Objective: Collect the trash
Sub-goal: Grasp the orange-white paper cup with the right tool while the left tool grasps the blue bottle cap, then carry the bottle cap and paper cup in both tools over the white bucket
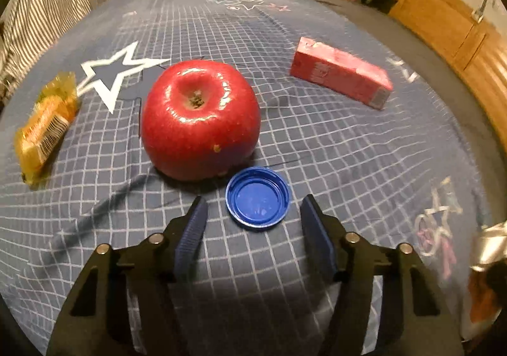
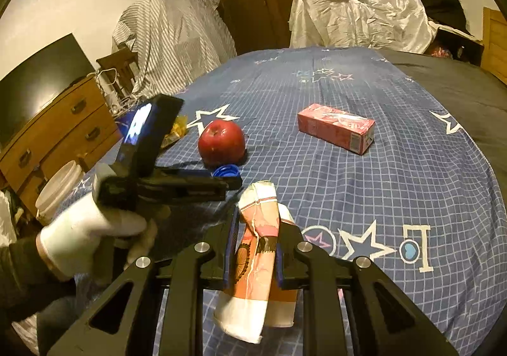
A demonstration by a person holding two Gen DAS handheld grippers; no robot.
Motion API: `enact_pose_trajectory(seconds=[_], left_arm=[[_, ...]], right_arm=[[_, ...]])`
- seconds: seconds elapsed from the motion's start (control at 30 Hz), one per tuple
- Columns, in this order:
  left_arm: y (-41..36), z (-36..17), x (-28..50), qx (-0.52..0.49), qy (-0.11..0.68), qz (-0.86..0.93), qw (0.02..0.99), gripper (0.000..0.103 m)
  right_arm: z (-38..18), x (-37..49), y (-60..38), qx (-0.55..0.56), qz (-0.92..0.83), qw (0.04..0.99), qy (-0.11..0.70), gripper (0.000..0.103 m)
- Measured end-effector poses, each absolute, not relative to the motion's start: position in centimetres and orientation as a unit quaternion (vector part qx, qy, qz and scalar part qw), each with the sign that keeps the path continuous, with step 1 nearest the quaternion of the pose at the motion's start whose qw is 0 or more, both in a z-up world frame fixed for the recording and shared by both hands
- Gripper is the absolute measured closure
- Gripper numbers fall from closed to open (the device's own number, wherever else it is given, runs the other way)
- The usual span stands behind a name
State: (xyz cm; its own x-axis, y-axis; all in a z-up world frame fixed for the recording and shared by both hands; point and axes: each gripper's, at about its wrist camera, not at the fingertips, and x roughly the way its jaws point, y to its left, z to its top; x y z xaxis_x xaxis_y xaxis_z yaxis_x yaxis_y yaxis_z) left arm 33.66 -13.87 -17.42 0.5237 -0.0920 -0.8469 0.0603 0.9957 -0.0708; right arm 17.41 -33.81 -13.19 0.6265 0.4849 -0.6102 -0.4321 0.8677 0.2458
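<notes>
A blue bottle cap [image 1: 257, 196] lies open side up on the blue checked bedspread [image 1: 348, 165], right in front of a red apple [image 1: 199, 121]. My left gripper [image 1: 255, 215] is open just short of the cap, its blue pads on either side and not touching it. In the right wrist view my right gripper [image 2: 258, 224] is shut on a crumpled white, orange and pink packet [image 2: 256, 261], held above the bedspread [image 2: 396, 197]. The left gripper [image 2: 233, 181], held by a white-gloved hand [image 2: 88, 229], reaches toward the cap [image 2: 226, 171] beside the apple [image 2: 221, 142].
A pink carton [image 1: 342, 72] lies on its side at the far right of the bed. A yellow snack wrapper [image 1: 44, 121] lies at the left. Beside the bed are a white jar [image 2: 60, 191] and a wooden dresser [image 2: 57, 134]. Covered furniture stands behind.
</notes>
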Motion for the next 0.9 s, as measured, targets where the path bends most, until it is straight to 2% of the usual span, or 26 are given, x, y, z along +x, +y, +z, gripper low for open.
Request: enact_pose_trajectory(seconds=[0.1, 0.4, 0.63, 0.9], left_arm=[[-14.4, -17.5, 33.7, -0.003, 0.480, -0.028, 0.877, 0.065], [-10.9, -14.6, 28.1, -0.021, 0.436, -0.047, 0.899, 0.065], [-6.9, -9.3, 19.3, -0.019, 0.354, -0.030, 0.935, 0.065], [-5.9, -4.1, 11.1, -0.004, 0.254, -0.010, 0.967, 0.065]], right_arm=[[-13.4, 17.8, -33.6, 0.042, 0.249, 0.904, 0.346, 0.082], [-12.1, 15.9, -32.0, 0.025, 0.225, 0.923, 0.311, 0.082], [-9.3, 11.4, -29.9, 0.019, 0.204, 0.946, 0.250, 0.082], [-5.3, 4.8, -28.1, 0.010, 0.176, 0.967, 0.184, 0.082]])
